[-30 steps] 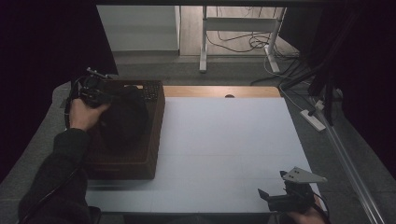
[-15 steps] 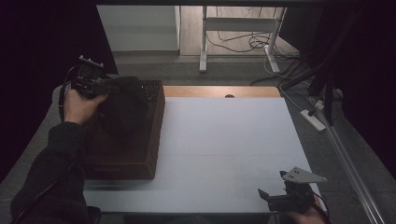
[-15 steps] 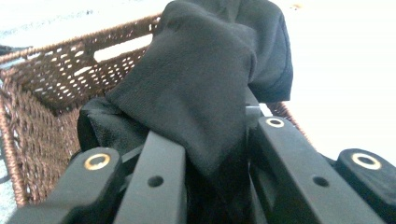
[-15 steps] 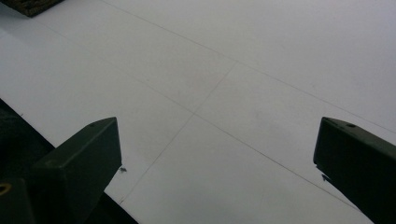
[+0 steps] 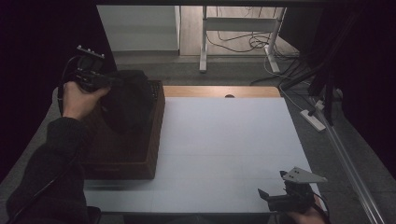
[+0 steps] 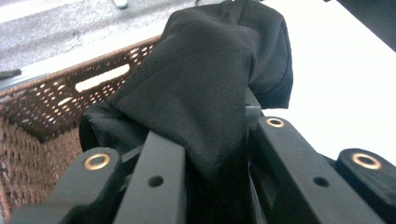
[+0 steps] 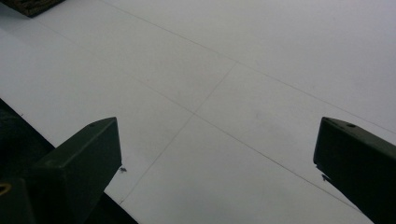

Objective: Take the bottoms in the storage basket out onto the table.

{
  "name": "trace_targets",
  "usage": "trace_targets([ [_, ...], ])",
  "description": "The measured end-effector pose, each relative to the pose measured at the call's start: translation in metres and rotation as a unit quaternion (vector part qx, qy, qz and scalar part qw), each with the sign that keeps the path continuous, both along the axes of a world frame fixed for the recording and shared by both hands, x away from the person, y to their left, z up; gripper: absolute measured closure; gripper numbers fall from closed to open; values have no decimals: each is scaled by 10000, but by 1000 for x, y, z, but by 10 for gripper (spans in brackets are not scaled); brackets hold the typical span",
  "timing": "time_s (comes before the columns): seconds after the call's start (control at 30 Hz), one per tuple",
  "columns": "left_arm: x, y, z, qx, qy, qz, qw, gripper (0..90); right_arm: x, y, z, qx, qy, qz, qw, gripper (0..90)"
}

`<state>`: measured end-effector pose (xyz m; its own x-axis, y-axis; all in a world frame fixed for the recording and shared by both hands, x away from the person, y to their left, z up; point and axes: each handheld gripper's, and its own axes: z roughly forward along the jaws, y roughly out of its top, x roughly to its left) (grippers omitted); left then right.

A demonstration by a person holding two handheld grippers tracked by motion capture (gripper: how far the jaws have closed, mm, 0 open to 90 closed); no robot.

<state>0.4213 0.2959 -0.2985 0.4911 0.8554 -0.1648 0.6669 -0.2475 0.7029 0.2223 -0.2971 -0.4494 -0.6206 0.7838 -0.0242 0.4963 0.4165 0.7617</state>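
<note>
A black cloth (image 5: pixel 127 103) hangs over the brown wicker basket (image 5: pixel 148 140) at the table's left. My left gripper (image 5: pixel 100 84) is shut on the cloth's upper edge and holds it up above the basket. In the left gripper view the black cloth (image 6: pixel 205 88) fills the space between the jaws and drapes forward over the wicker basket (image 6: pixel 42 107). My right gripper (image 5: pixel 271 198) rests at the table's near right edge, open, with nothing between its fingers. Below the right gripper (image 7: pixel 219 158) lies the white table sheet (image 7: pixel 261 70).
The white sheet (image 5: pixel 224 149) covers the table to the right of the basket. A wooden strip (image 5: pixel 219 91) runs along the far edge. Beyond it stand a table frame (image 5: pixel 238 28) and floor cables (image 5: pixel 243 44). A power strip (image 5: pixel 314 120) lies off the right side.
My left gripper has risen and drawn back toward the far left, lifting the black cloth higher out of the basket. The right gripper has stayed where it was.
</note>
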Motion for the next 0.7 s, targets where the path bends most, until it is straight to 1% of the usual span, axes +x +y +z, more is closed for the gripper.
trace_targets([
  [0.2,-3,-7,12,-71,-94,-158,9998,793,0,0,0,-7,1,7,10000,13],
  [0.33,-4,-14,20,-162,-173,-281,9993,793,0,0,0,4,-1,12,10000,13],
  [0.53,-6,-27,30,-242,-262,-493,9981,792,0,0,0,-7,1,13,10000,13],
  [0.7,-6,-40,38,-302,-351,-669,9967,792,0,0,0,-7,-2,15,10000,13],
])
